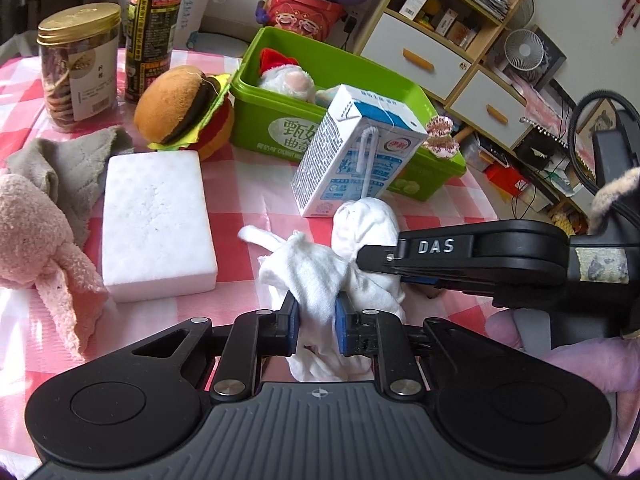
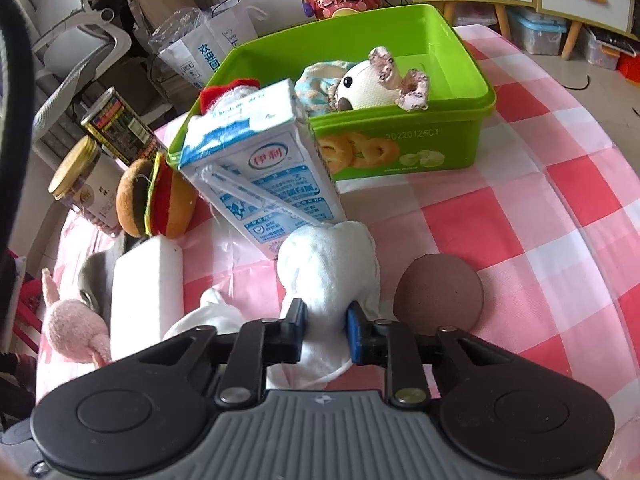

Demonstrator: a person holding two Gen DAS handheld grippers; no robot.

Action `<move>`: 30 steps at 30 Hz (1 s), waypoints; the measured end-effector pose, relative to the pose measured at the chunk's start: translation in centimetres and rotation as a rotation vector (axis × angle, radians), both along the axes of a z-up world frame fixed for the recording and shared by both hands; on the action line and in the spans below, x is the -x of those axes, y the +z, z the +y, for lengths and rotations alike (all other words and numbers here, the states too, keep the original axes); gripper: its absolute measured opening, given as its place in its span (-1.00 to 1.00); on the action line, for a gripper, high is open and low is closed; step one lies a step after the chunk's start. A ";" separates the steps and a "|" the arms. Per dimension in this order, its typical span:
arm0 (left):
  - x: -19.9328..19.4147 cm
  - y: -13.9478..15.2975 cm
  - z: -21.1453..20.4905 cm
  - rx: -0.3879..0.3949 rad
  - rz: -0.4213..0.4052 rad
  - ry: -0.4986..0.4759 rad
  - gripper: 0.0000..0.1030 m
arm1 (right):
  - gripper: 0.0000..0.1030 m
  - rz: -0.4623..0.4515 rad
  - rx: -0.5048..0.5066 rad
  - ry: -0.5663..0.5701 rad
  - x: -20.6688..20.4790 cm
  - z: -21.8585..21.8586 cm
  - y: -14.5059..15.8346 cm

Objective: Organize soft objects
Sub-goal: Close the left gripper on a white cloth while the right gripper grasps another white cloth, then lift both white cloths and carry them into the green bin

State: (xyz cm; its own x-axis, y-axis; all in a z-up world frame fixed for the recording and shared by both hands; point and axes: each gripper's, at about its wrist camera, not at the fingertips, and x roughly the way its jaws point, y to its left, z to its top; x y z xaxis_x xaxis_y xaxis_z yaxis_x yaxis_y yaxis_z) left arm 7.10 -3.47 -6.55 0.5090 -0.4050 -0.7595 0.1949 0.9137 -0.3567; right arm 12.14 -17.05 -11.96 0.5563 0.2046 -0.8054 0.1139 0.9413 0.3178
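Both tools pinch the white sock (image 1: 316, 280), left tool (image 1: 316, 320) & right tool (image 2: 326, 330), just before the milk carton (image 1: 356, 152); light, floppy, so grip bunched fabric.

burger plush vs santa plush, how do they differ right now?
Place: the burger plush sits on the checked tablecloth, leaning against the green bin; the santa plush lies inside that bin.
Look: the burger plush is tan, brown, red and yellow-green; the santa plush is white with a red hat.
Shared: both are soft toys, neither held.
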 end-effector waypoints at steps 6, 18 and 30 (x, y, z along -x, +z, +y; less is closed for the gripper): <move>0.1 0.7 0.7 0.026 -0.006 0.006 -0.69 | -1.00 -0.012 -0.028 -0.025 0.5 -1.1 0.7; 0.1 2.4 2.2 0.093 -0.031 0.024 -0.70 | -1.00 -0.044 -0.115 -0.103 1.8 -4.3 2.5; -0.5 3.4 3.9 0.098 -0.065 0.073 -0.70 | -1.00 -0.079 -0.164 -0.177 3.0 -7.0 3.8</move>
State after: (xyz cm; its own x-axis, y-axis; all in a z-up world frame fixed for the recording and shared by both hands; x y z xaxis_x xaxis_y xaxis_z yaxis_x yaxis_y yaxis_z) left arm 7.61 0.44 -3.12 0.5866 -0.4357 -0.6827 0.1543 0.8876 -0.4339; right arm 9.16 -24.00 -8.15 0.6551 0.2226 -0.7220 0.2414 0.8439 0.4792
